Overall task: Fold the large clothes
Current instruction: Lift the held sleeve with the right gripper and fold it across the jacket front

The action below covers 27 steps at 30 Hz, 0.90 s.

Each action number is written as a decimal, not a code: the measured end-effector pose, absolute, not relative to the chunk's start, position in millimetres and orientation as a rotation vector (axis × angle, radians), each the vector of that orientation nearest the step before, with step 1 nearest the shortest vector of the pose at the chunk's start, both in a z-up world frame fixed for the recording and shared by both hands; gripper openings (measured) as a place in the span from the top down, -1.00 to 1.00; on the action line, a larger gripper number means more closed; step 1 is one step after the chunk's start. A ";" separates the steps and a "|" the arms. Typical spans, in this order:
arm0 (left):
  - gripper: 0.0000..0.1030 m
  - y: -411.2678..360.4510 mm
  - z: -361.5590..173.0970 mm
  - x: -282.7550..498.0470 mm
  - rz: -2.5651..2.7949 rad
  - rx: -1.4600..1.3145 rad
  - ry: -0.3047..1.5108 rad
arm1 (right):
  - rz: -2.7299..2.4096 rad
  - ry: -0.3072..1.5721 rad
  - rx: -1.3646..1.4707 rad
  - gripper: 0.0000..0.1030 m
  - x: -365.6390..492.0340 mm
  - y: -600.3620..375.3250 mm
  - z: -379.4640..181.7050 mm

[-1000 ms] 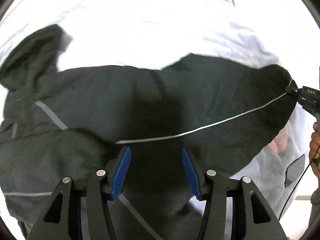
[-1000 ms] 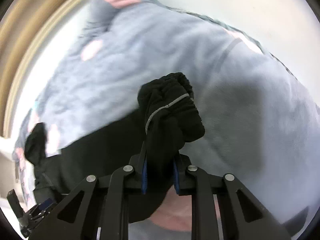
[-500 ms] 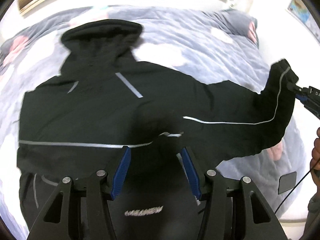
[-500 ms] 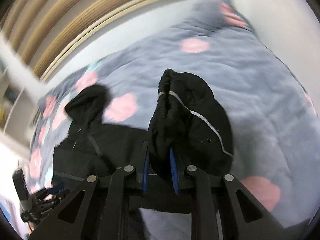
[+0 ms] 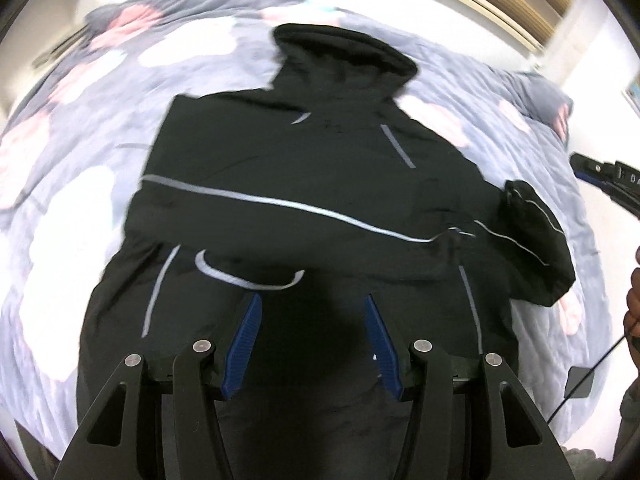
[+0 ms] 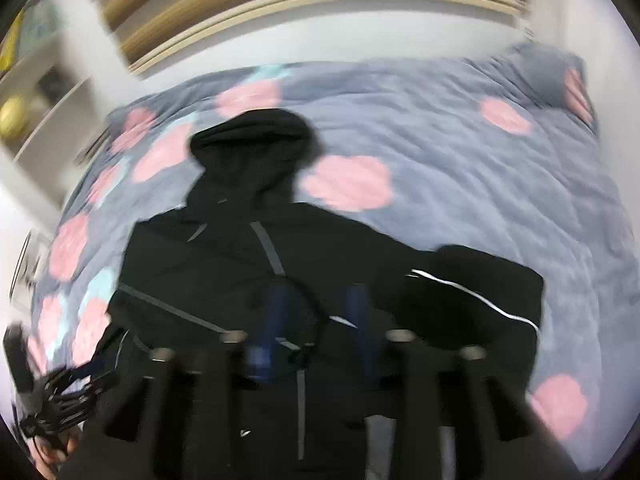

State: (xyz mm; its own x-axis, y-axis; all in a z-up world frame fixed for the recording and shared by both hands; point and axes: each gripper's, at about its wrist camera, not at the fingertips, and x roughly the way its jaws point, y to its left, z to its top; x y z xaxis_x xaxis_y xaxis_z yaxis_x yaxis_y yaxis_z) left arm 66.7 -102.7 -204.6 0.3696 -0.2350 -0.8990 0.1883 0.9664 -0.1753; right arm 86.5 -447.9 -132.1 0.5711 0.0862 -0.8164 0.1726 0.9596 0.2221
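A black hooded jacket [image 5: 320, 168] with thin silver stripes lies on the bed, hood at the far end. It also shows in the right wrist view [image 6: 248, 280]. One sleeve is folded across the body; the other sleeve [image 5: 536, 248] lies bunched at the right side. My left gripper [image 5: 312, 324] is open and empty above the jacket's lower part. My right gripper [image 6: 316, 312] is open and empty, blurred by motion, over the jacket's middle. It also shows at the right edge of the left wrist view [image 5: 608, 180].
The bed has a grey-blue quilt [image 6: 460, 184] with pink and white blobs. A wooden headboard and wall [image 6: 320, 32] stand behind. A shelf [image 6: 24, 92] is at the far left. A hand and cable [image 5: 628, 320] are at the right.
My right gripper has let go of the sleeve cuff and opened. The sleeve now lies bunched on the jacket's right side. Both cameras have pulled back and tilted up.
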 end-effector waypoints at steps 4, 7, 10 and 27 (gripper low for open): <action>-0.07 -79.0 -217.0 66.0 -0.234 -0.077 1.187 | -0.197 1.016 0.371 -0.05 72.7 -514.4 -158.6; -0.07 -75.1 -228.4 72.6 -0.214 -0.101 1.211 | -0.246 1.094 0.420 -0.11 67.9 -542.7 -188.4; -0.07 -82.3 -237.2 84.2 -0.210 -0.126 1.230 | -0.231 1.157 0.432 -0.32 74.6 -543.2 -220.3; -0.07 -150.3 -257.0 132.3 -0.298 -0.049 1.283 | -0.255 1.245 0.220 0.51 139.9 -512.3 -270.7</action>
